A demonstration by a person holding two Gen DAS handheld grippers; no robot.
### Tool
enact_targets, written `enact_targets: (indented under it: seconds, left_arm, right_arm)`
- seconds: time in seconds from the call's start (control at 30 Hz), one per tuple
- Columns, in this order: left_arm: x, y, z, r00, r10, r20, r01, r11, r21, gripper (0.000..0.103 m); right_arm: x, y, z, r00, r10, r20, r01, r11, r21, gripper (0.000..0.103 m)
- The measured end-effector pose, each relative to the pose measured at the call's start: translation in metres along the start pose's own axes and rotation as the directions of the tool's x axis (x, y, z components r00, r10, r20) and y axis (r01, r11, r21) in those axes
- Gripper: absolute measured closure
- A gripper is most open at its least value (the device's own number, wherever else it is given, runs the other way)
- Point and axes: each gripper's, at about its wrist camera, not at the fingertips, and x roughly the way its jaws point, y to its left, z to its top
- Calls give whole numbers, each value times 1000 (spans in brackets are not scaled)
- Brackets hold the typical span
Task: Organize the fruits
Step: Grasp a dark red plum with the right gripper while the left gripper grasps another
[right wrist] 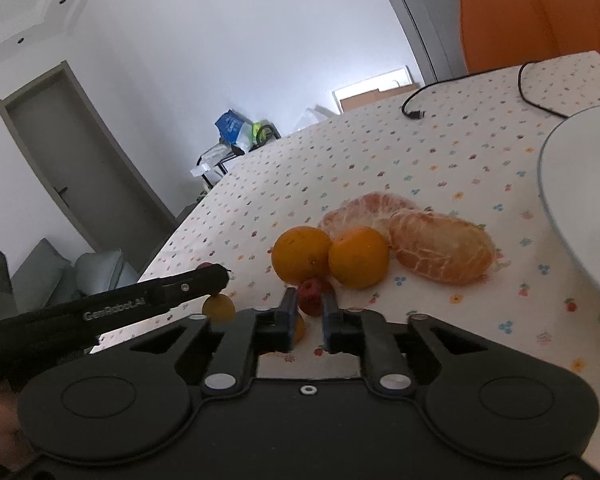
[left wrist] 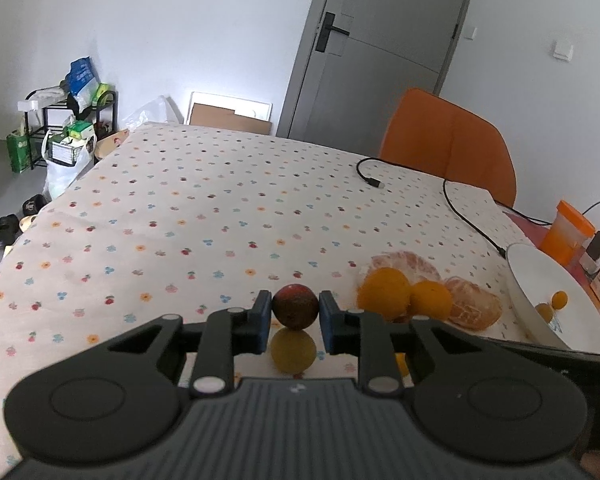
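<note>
- While most fruit sits loose on the worktop [left wrist: 204, 208], you're early in the job: only two small yellow-orange fruits [left wrist: 553, 305] show in the white bowl [left wrist: 518, 280], at abt 3 o'clock in the left wrist view, resting near its lower wall.
- Your left tongs [left wrist: 295, 312] are clamped on a dark red round fruit [left wrist: 295, 305]; both blue pads touch its sides. It seems lifted off the cloth, w/ a yellow-green fruit [left wrist: 293, 350] lying right under it at 6 o'clock.
- Your right tongs [right wrist: 310, 312] stand narrowly apart around a small red fruit [right wrist: 315, 295]. Can't tell if the pads press on it or just flank it.
- Left to sort, judging by the right wrist view: two whole oranges [right wrist: 302, 254], touching each other; two peeled citrus pieces [right wrist: 440, 248] just behind them toward 1 o'clock; another small orange fruit [right wrist: 299, 328] partly hidden behind the left pad.
- Bowl rim [right wrist: 556, 208] sits at 3 o'clock from the pile, near but apart from the peeled pieces.
- Bowl has lots of free room, so everything loose should fit; rest of its contents are cut off by the frame edge.
- Black cable [left wrist: 452, 200] trails across the worktop toward the bowl's far side; keep clear of it when you carry fruit over.
</note>
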Motion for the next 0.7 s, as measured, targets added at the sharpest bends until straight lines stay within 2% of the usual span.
enact_targets:
  seconds: [0.17,0.33,0.43,0.7]
  left_arm:
    - [-2,6,0,1000,-8,-3,8,1000,-9,79]
    - [-5,5,-2,1000,-15,0,15,1000,-9,79]
    - [-6,4,-2,1000,-17,0,17,1000,-7,79]
    - [-10,-6,-3,1000,-24,5,24,1000,6,79]
  right_arm:
    - [8,2,2,1000,-5,-2,5,1000,13,72]
    - [14,4,4,1000,2,-6,-2,1000,16,71]
    - [16,4,3,1000,2,-15,-1,1000,17,85]
    - [2,3,-1,1000,13,8,-13,1000,15,85]
